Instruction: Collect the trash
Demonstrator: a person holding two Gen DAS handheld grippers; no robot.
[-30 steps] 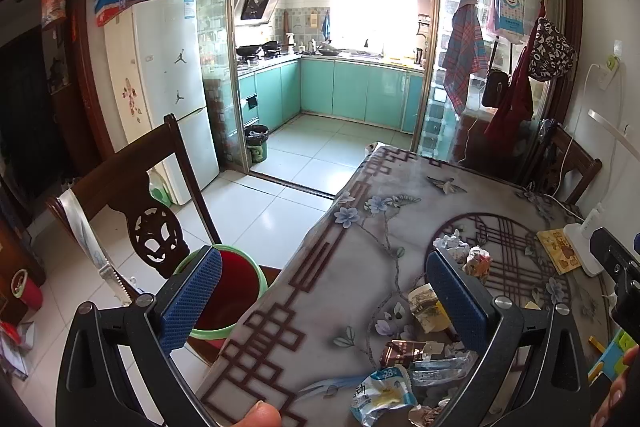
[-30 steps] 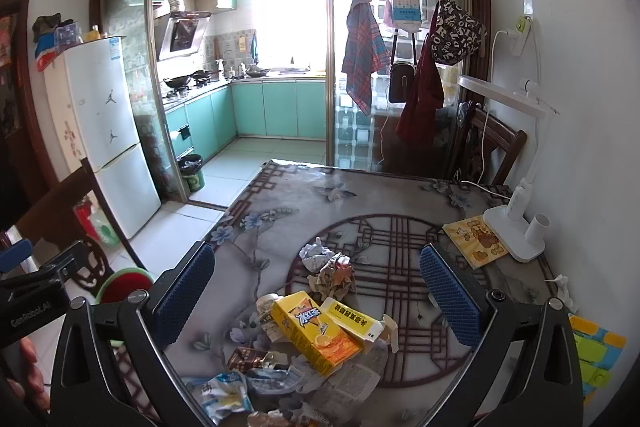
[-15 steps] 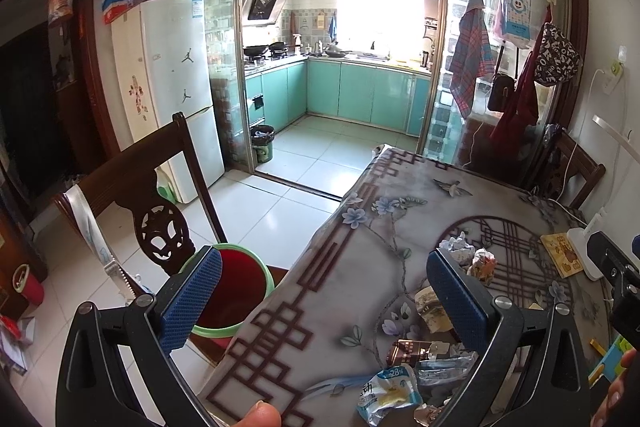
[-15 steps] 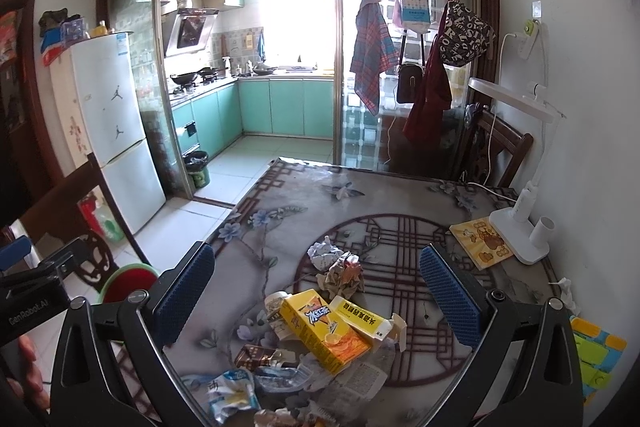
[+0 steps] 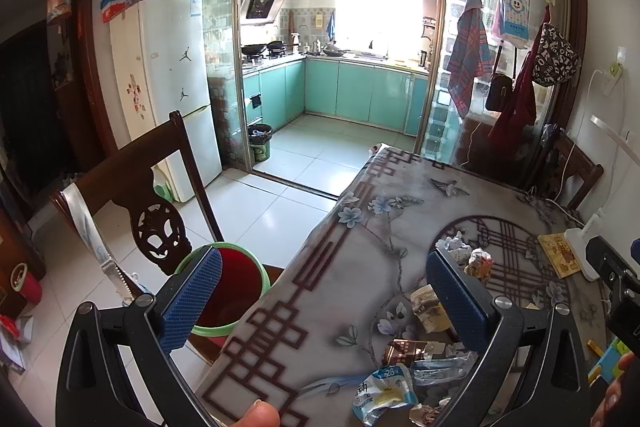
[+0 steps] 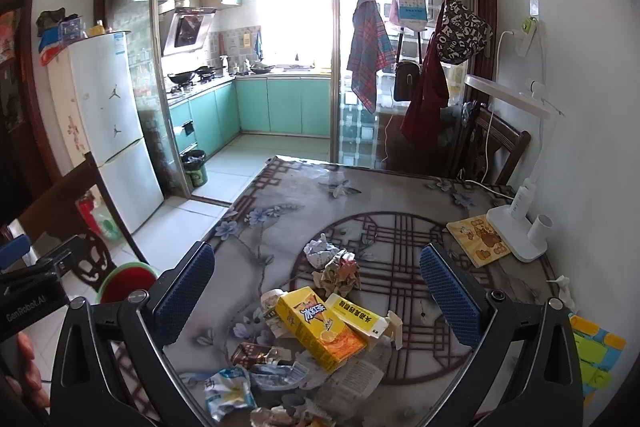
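Note:
A pile of trash lies on the patterned table: a yellow drink carton, a white-yellow box, crumpled paper, a brown wrapper and a blue-white packet. The packet also shows in the left wrist view. My right gripper is open and empty above the pile. My left gripper is open and empty over the table's left edge. A red bin with a green rim stands on the floor left of the table.
A dark wooden chair stands by the bin. A white desk lamp and a yellow booklet sit at the table's right. A fridge and kitchen lie beyond. Another chair stands at the far right.
Both grippers have drifted slightly; the views shifted a little, with the table and trash appearing marginally further right and lower. Both stay open and empty.

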